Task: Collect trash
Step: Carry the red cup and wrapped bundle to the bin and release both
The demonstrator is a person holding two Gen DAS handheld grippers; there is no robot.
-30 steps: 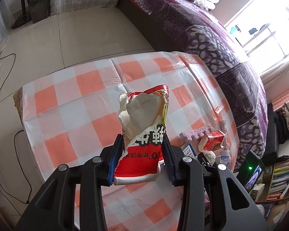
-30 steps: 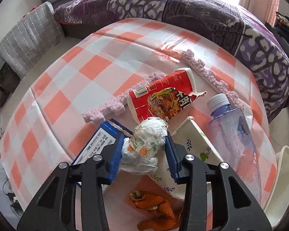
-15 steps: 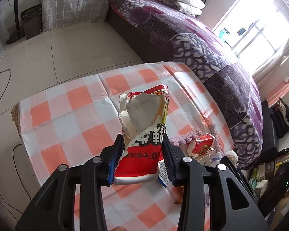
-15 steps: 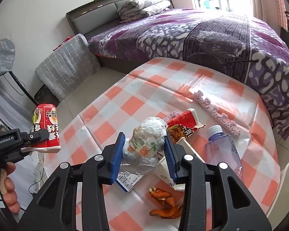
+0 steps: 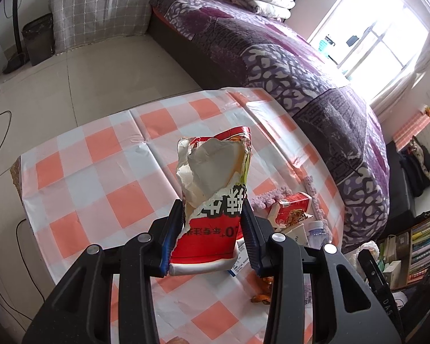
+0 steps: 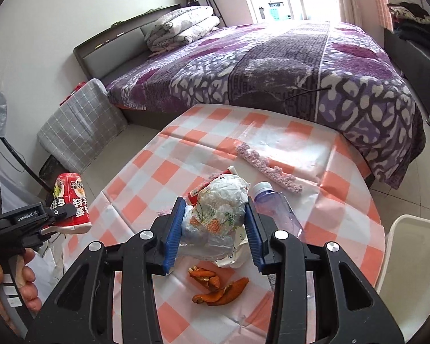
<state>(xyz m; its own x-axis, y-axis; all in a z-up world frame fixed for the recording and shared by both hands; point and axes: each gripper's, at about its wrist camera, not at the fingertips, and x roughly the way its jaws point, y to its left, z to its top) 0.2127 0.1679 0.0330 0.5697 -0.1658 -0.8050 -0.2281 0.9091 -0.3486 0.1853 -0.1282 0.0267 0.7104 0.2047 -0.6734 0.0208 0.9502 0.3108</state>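
a: what have you got in each claw?

b: my left gripper [image 5: 212, 229] is clamped on a torn red noodle cup [image 5: 213, 197], upright, held up above the checked table [image 5: 100, 177]. my right gripper [image 6: 213, 226] is squeezed tight on a crumpled plastic bag [image 6: 218, 215], also lifted clear of the cloth.

a: so both are full. where does it go?

b: that's what the next move turns on. i judge both pieces need a bin, and the only likely one i can see is a dark bin [image 5: 38, 41] on the floor by the grey cushion, far and to the left of the table. i can't tell for sure that it's the target.

a: which hand is nearer to it?

b: the left. in the right wrist view the left gripper sits out past the table's left edge, on the bin's side, while my right one hangs over the near middle of the table.

a: and what's left behind?

b: a clear bottle [image 6: 275, 212], orange peel [image 6: 218, 286], a second red carton [image 5: 292, 209] and a purple foam strip [image 6: 268, 170], all lying on the near right part of the table.
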